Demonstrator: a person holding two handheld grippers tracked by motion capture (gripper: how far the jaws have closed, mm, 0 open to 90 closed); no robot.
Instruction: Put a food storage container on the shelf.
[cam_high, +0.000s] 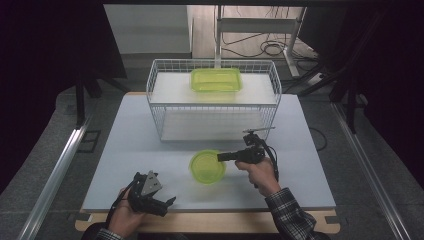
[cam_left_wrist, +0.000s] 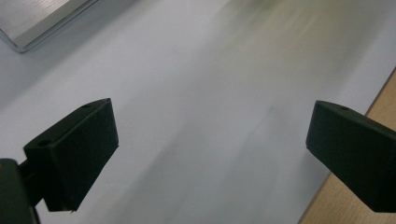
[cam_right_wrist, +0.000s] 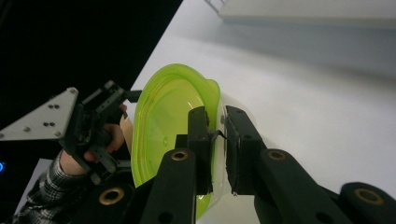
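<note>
Green round bowl (cam_high: 207, 167) sits on the white tabletop (cam_high: 125, 150), just in front of the wire basket (cam_high: 159, 82) and a little right of the middle. It is translucent lime plastic and lies open side up. The right hand-held gripper (cam_high: 222, 156) reaches in from the right and grips the bowl at its right rim; in the right gripper view its two black jaws stand close together with the thin green wall (cam_right_wrist: 215, 100) pinched between them, one jaw inside the bowl and one outside. The right hand (cam_high: 260, 172) holds that tool from behind, with a plaid sleeve (cam_high: 292, 215) below it.

The left hand-held gripper (cam_high: 167, 202) is near the front edge of the tabletop, left of the bowl and apart from it, held in the left hand (cam_high: 125, 217). Its jaws are spread wide with nothing between them; the left gripper view shows bare white surface in the gap and a strip of the wooden edge (cam_left_wrist: 355, 205) at the lower right. A grey three-cornered plate (cam_high: 150, 183) tops it.

Inside the wire basket, on a white upper shelf (cam_high: 170, 90), rests a green rectangular container (cam_high: 216, 80) of the same translucent plastic, well apart from the bowl. The basket stands at the back of the tabletop
</note>
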